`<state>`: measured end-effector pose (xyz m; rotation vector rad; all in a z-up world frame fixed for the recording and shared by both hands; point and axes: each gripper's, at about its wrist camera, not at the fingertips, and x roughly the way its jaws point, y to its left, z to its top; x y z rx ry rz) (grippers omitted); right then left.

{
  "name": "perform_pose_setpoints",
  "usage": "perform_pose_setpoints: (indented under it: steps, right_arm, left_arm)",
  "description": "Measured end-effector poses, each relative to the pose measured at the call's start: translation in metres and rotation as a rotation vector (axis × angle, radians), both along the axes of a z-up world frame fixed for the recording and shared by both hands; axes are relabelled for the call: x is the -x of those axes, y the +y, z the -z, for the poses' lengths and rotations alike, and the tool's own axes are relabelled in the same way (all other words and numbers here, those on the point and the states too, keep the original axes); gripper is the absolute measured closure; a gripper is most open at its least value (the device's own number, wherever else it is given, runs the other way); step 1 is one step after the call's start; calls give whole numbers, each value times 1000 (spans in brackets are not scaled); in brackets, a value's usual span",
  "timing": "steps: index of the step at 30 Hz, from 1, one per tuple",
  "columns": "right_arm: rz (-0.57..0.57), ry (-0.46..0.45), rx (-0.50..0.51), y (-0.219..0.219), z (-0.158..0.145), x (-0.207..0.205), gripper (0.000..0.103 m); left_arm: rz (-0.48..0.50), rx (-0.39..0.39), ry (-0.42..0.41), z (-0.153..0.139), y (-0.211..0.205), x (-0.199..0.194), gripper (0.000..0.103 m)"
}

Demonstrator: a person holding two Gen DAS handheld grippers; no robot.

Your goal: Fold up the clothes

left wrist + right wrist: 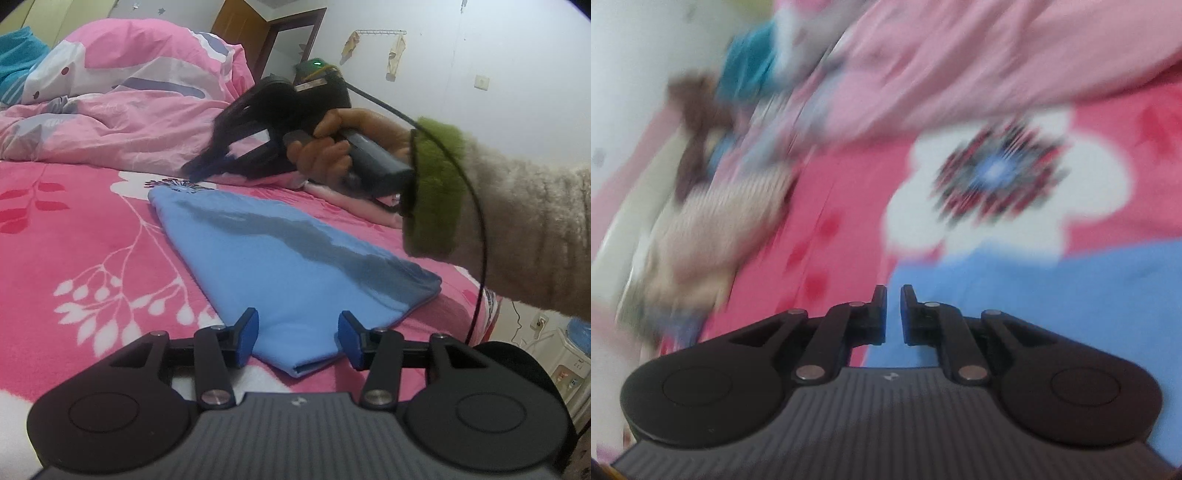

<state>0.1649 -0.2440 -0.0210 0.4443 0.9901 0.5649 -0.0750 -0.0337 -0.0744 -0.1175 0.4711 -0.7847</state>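
Blue cotton, folded into a long wedge, lies flat on the pink floral blanket: this blue garment is the piece being worked. Seen from the left wrist, its long axis runs from the narrow folded end at about 6 o'clock, right between the left gripper fingers, up toward 11 o'clock, where a far corner sits beside a white flower print. Those fingers stand spread on either side of the narrow end, flanking it without pressing. The right gripper reaches in from 3 o'clock, held by a hand in a fuzzy beige sleeve with a green cuff, its tip just at that far corner at 11 o'clock. In its own blurred view the right gripper shows fingers drawn nearly together with nothing between them, the blue cloth lying below and toward 3 o'clock. I judge the left is nearer the near end, the right nearer the far corner. A rumpled pink duvet is heaped behind.
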Motion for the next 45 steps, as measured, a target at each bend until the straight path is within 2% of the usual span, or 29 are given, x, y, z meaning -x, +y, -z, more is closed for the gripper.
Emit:
perform_pose_setpoints:
  steps: [2, 4, 6, 8, 10, 14, 15, 17, 19, 20, 22, 24, 25, 30, 33, 35, 36, 37, 38, 39, 41, 45]
  right_arm:
    - [-19, 48, 32, 16, 17, -14, 95]
    - [36, 84, -22, 19, 32, -41, 96]
    - [119, 71, -86, 11, 35, -60, 94]
    - [211, 31, -87, -3, 27, -69, 94]
    - [248, 29, -125, -23, 18, -62, 94]
    - [232, 14, -159, -63, -1, -21, 93]
    - [239, 36, -176, -72, 2, -14, 93]
    - [277, 140, -237, -91, 21, -6, 93]
    - [330, 214, -253, -109, 43, -9, 93]
    - [357, 225, -256, -116, 51, -15, 97]
    - [420, 199, -297, -133, 57, -27, 101]
    - [522, 130, -208, -148, 44, -30, 94]
    - [573, 94, -159, -156, 37, -31, 94]
    - [465, 34, -244, -159, 14, 13, 93]
    - [373, 89, -252, -147, 24, 24, 92]
    - [467, 78, -224, -163, 33, 21, 94]
    - [518, 70, -209, -171, 38, 19, 100]
    - [570, 62, -193, -180, 42, 17, 98]
    - [629, 46, -189, -190, 39, 23, 93]
    - [688, 29, -186, -201, 35, 29, 93]
    - [653, -18, -247, -206, 23, 48, 93]
    - [441, -27, -315, -183, 7, 93, 90]
  left_arm:
    - [-1, -2, -2, 0, 0, 1, 54]
    - [-1, -4, -6, 0, -1, 1, 54]
    - [-1, -3, -7, 1, -1, 2, 54]
    - [0, 0, -7, 1, 0, 2, 54]
    - [1, 4, -5, 1, 1, 2, 54]
    - [2, 10, 0, 2, 2, 1, 54]
    - [2, 10, 1, 2, 2, 1, 54]
    - [3, 13, 6, 2, 2, 0, 54]
    - [5, 17, 15, 2, 3, -1, 54]
    - [6, 20, 23, 1, 3, -2, 54]
    - [7, 24, 40, 1, 4, -4, 54]
    - [8, 25, 48, 0, 4, -6, 54]
    - [9, 25, 51, 0, 5, -6, 54]
    - [11, 28, 56, 1, 5, -9, 54]
    - [12, 25, 63, 0, 5, -11, 54]
    - [14, 9, 64, -1, 4, -10, 54]
    - [15, -5, 64, -3, 3, -10, 54]
    - [16, -21, 63, -4, 2, -10, 54]
    - [16, -36, 63, -6, 0, -10, 54]
    - [16, -50, 63, -7, -1, -9, 54]
    - [12, -71, 68, -9, -4, -10, 54]
    - [-1, -123, 80, -15, -13, -10, 53]
